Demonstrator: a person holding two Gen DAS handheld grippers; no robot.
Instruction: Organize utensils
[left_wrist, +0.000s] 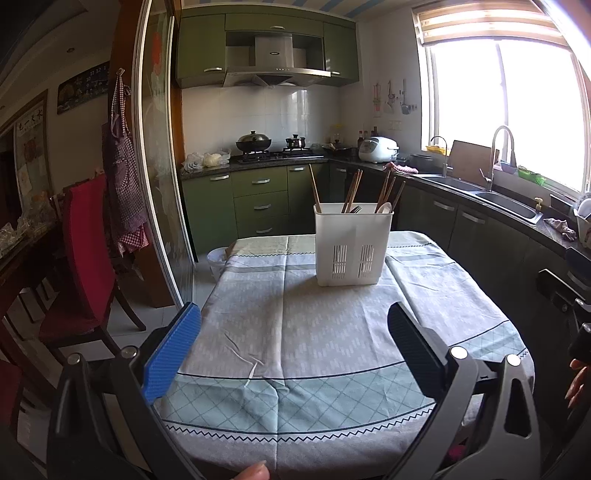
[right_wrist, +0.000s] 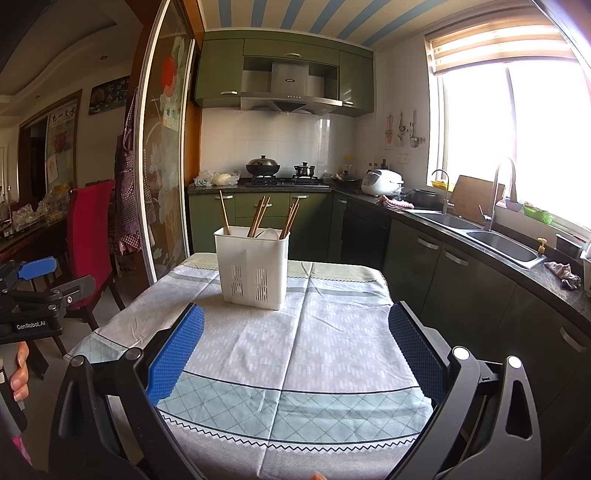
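A white slotted utensil holder (left_wrist: 352, 247) (right_wrist: 253, 267) stands upright at the far end of the cloth-covered table (left_wrist: 295, 350) (right_wrist: 314, 350). Several wooden chopsticks (left_wrist: 352, 192) (right_wrist: 258, 218) lean out of it, with a white spoon (left_wrist: 385, 208) and a dark fork head (left_wrist: 355, 209) among them. My left gripper (left_wrist: 293, 325) hovers open over the near half of the table, well short of the holder, nothing between its fingers. My right gripper (right_wrist: 295, 328) is open too, equally empty, with the holder ahead and slightly left. The left gripper's body (right_wrist: 37, 291) shows at the right wrist view's left edge.
A red-covered chair (left_wrist: 86, 258) (right_wrist: 90, 243) stands left of the table beside a glass sliding door (left_wrist: 159, 166). Dark counters with a double sink (left_wrist: 491, 195) (right_wrist: 491, 240) run along the right. A white bin (left_wrist: 216, 262) sits on the floor past the table's far left corner.
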